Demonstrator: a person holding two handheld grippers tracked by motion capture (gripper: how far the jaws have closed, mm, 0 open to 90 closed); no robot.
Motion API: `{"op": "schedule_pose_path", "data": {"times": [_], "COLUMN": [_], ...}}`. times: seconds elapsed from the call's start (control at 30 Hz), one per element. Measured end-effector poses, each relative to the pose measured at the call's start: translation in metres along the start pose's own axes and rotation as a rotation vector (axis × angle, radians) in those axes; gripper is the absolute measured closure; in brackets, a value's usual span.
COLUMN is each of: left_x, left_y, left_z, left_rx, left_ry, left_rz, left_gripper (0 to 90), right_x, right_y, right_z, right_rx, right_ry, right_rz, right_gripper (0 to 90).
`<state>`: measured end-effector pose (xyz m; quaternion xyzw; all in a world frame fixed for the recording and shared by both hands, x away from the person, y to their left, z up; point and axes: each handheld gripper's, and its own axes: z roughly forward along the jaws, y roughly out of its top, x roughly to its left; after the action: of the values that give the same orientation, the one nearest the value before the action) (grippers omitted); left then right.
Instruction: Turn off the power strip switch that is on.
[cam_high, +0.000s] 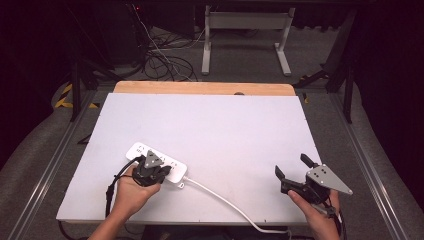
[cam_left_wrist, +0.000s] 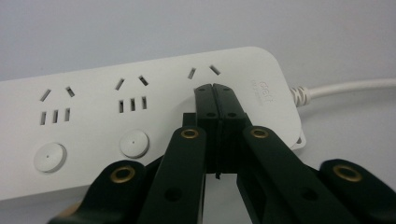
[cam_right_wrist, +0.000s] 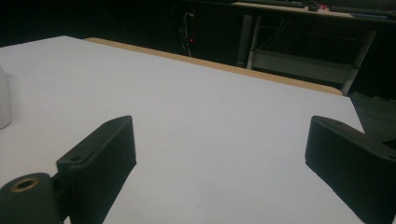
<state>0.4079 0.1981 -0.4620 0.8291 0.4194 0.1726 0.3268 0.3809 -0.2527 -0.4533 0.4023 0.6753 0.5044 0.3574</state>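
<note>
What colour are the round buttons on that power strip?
White, like the power strip itself; the buttons show best in the left gripper view.

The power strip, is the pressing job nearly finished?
Looks mid-way. The left gripper, jaws shut, presses its tips on the power strip where the third round button would sit. Two round buttons beside it are untouched. The right gripper waits open over the bare table.
</note>
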Motion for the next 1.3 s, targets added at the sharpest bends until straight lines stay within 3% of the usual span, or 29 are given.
{"op": "schedule_pose_path", "data": {"times": [0.8,0.87,1.3], "left_x": [-0.0004,-0.0012,-0.0016], "left_y": [-0.0003,-0.0006,-0.0016], "left_z": [0.0,-0.0005,-0.0004], "left_rx": [-0.009,-0.008,-0.017], "left_ry": [0.005,0.021,0.011], "left_rz": [-0.001,0.014,-0.002], "left_gripper": [90.0,90.0,90.0], "right_x": [-0.0008,-0.0008,-0.0023], "right_y": [-0.0002,-0.0002,0.0], "right_z": [0.0006,0.0007,0.0008], "right_rx": [0.001,-0.001,0.001], "right_ry": [0.0,0.001,-0.009], "right_rz": [0.0,0.001,0.009], "right_gripper": [9.1,9.1,9.0]}}
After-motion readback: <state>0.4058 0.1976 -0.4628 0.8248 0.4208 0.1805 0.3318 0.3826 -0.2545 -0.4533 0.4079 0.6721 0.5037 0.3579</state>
